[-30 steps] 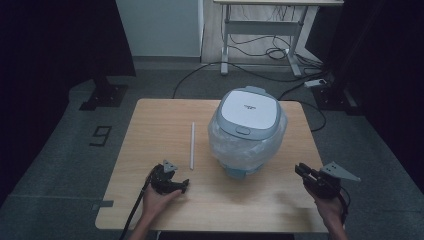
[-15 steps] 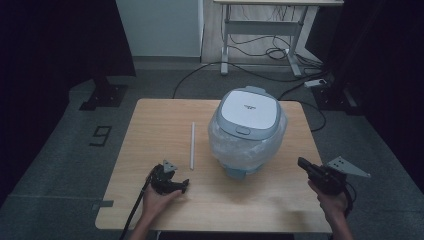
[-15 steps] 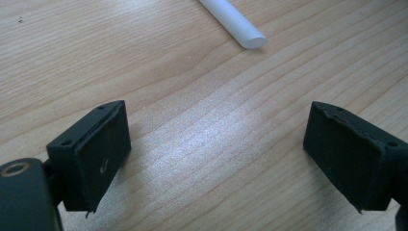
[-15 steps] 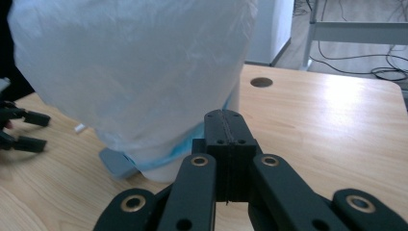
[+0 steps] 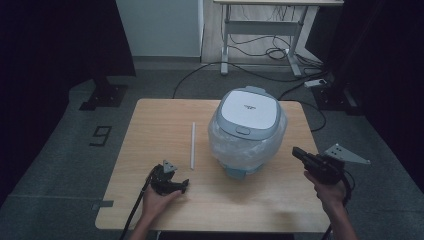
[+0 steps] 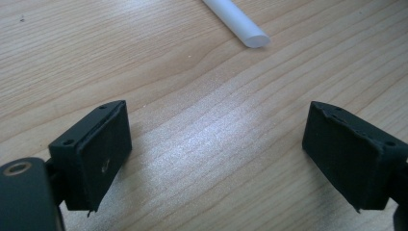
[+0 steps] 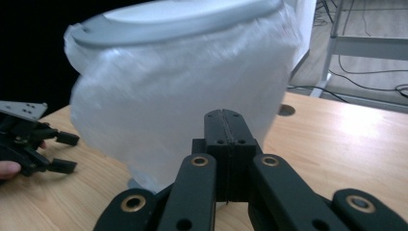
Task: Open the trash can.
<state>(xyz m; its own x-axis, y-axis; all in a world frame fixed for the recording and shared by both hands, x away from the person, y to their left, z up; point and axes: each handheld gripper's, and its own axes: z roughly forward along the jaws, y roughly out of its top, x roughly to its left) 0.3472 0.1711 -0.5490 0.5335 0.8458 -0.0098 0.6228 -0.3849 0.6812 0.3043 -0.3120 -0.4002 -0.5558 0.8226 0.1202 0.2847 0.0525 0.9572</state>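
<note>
**Right gripper drawn back from the wrapped cooker; bag not yet touched**

Since a second ago, your right gripper [image 5: 296,152] has drifted outward past the table's [image 5: 150,130] right edge, while your left gripper [image 5: 184,185] has stayed resting on the wood. Largest first: the cooker [image 5: 249,107] stands upright right of the table's centre, its body under a clear plastic bag [image 5: 240,150] and its grey lid exposed. By these frames nothing is started: the bag looks undisturbed, so the whole job remains. A white tube [image 5: 192,145] lies flat left of the cooker, apart from it. Your right jaws are pressed together on nothing, pointing at the bag [image 7: 183,101]. Your left jaws stand wide apart over bare wood, the tube's end [image 6: 240,24] ahead, untouched.
</note>
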